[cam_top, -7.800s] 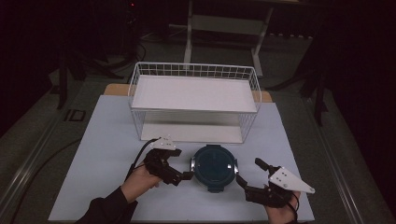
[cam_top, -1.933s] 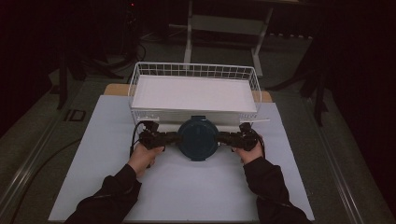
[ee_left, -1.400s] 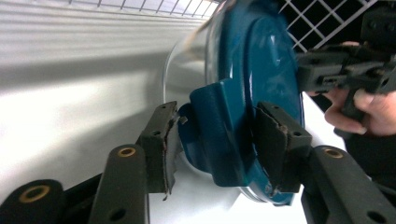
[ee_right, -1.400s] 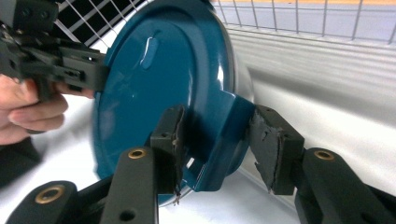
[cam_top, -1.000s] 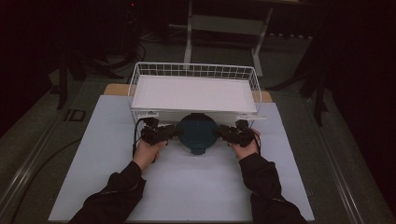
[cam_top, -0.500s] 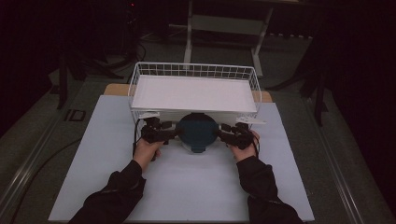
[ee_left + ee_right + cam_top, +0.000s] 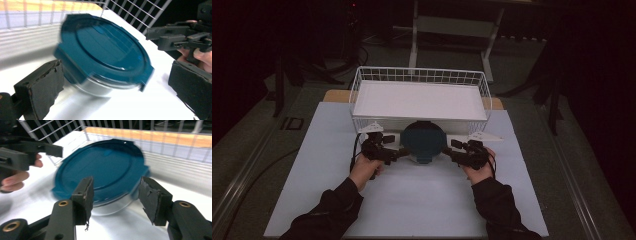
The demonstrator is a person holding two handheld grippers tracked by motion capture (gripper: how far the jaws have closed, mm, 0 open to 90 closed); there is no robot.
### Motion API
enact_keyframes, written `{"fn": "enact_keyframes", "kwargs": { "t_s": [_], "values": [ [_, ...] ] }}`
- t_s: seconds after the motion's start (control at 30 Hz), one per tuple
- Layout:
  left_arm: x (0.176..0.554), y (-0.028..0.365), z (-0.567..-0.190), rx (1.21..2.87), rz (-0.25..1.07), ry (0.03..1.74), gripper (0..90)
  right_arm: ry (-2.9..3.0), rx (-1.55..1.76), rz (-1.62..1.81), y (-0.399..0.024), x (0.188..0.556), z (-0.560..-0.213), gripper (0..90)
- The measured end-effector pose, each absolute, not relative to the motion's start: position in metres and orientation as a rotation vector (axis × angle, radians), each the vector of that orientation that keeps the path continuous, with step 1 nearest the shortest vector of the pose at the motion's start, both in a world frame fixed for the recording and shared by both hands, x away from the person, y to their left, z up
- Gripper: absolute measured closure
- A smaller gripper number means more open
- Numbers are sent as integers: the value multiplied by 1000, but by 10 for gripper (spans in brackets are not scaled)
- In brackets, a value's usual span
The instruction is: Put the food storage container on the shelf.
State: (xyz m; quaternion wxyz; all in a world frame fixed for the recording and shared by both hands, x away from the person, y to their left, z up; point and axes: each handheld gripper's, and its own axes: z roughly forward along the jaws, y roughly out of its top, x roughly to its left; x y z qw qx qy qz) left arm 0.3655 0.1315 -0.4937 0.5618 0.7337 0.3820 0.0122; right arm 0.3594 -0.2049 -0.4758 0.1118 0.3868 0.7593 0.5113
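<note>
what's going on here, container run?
A person with a gripper in each hand is working a round container with a teal lid, which sits on the white table just in front of the wire basket. The left gripper has just been opening, its jaws wide and off the container. The right gripper is open too, with the lid's edge between its jaws.

Glossy teal plastic lid (image 7: 105,50) on shiny metal bowl (image 7: 96,87)
</note>
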Motion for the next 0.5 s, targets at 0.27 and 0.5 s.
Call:
{"fn": "enact_keyframes", "kwargs": {
  "t_s": [0.27, 0.5],
  "values": [
    [341, 136, -487, 1782, 24, 844, 2, 2290, 1082, 1506, -190, 333, -471, 569],
    [318, 140, -481, 1805, 19, 807, 2, 2340, 1059, 1497, -172, 318, -476, 706]
  ]
}}
